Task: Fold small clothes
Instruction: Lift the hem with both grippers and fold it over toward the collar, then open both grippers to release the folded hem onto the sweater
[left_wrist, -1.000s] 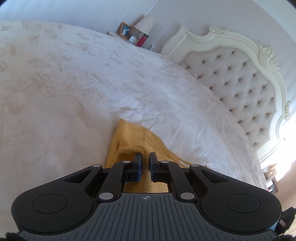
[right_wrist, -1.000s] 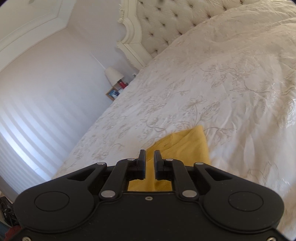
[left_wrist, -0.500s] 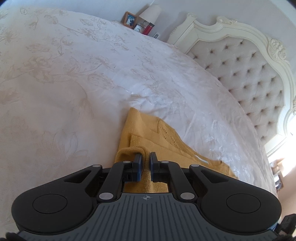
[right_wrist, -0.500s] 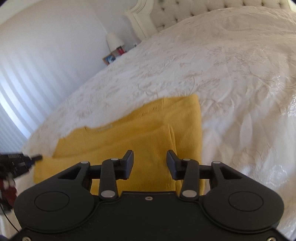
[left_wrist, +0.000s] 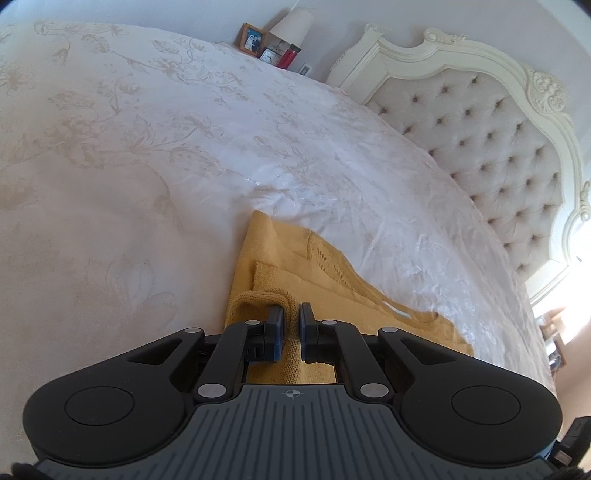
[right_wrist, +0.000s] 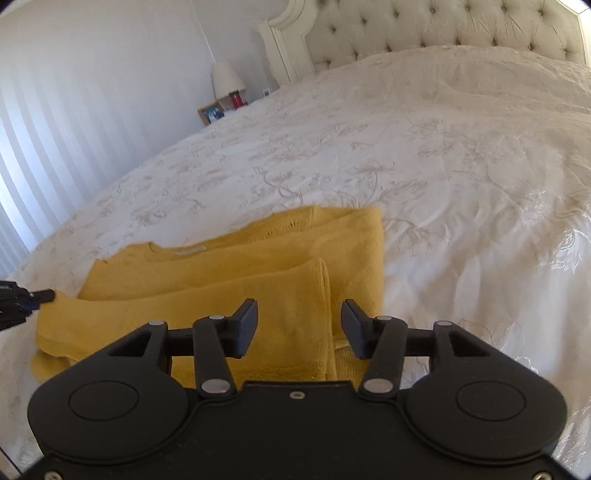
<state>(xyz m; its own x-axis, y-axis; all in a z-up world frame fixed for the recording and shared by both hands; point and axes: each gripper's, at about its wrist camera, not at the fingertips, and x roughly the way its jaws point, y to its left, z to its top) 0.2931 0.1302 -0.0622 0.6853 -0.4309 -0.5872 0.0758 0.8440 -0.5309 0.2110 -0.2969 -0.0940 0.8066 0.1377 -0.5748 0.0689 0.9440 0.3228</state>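
The yellow knitted sweater (right_wrist: 229, 295) is laid on the white bedspread (right_wrist: 424, 155), near its nearer edge, and it is seen already partly folded: one layer of knit is turned over the body, with a straight folded edge running down the middle, and the neckline with its small label is still shown at the far side. The sides appear to be brought in, so the first folds are judged as done, while the last fold, which would bring the garment to a compact packet, is judged as not yet made. A bunched piece of the fabric, probably a cuff or hem, is gripped by the left gripper (left_wrist: 291, 323), whose jaws are nearly closed with the knit pinched between them. The right gripper (right_wrist: 299, 326) is held just above the folded layer with its jaws spread wide, and nothing is held in it; in its view the tip of the left gripper is seen at the far left edge of the sweater. No other clothes are shown in either view, so it cannot be told how many remain. Beyond the bed, a tufted headboard (left_wrist: 491, 140) is seen, and a lamp (right_wrist: 227, 79) and a photo frame (left_wrist: 252, 37) are placed on a bedside table.
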